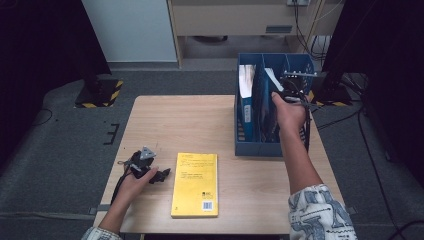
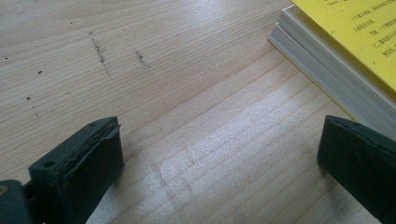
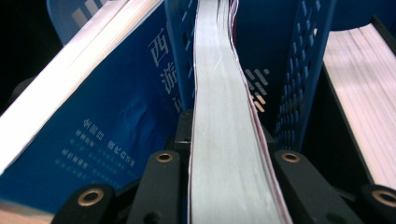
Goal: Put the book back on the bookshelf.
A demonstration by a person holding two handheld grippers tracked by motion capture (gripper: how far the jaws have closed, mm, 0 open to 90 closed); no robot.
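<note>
A blue file rack (image 1: 260,148) stands at the table's far right, with upright books in its slots. My right gripper (image 1: 292,90) reaches down into it from above and is shut on the page edge of a thin book (image 3: 224,107), whose white top corner (image 1: 274,79) shows in the high view; in the right gripper view, my right gripper (image 3: 226,158) has a black jaw on each side of the book. A yellow book (image 1: 195,184) lies flat near the front edge. My left gripper (image 1: 159,176) rests on the table just left of it, open and with nothing in it (image 2: 219,149).
A blue-covered book (image 3: 107,126) leans in the slot beside the held one, and another book's pages (image 3: 364,93) show past a perforated divider (image 3: 299,70). The wooden table (image 1: 200,120) has bare room in its middle and far left. Cables lie on the floor at the right.
</note>
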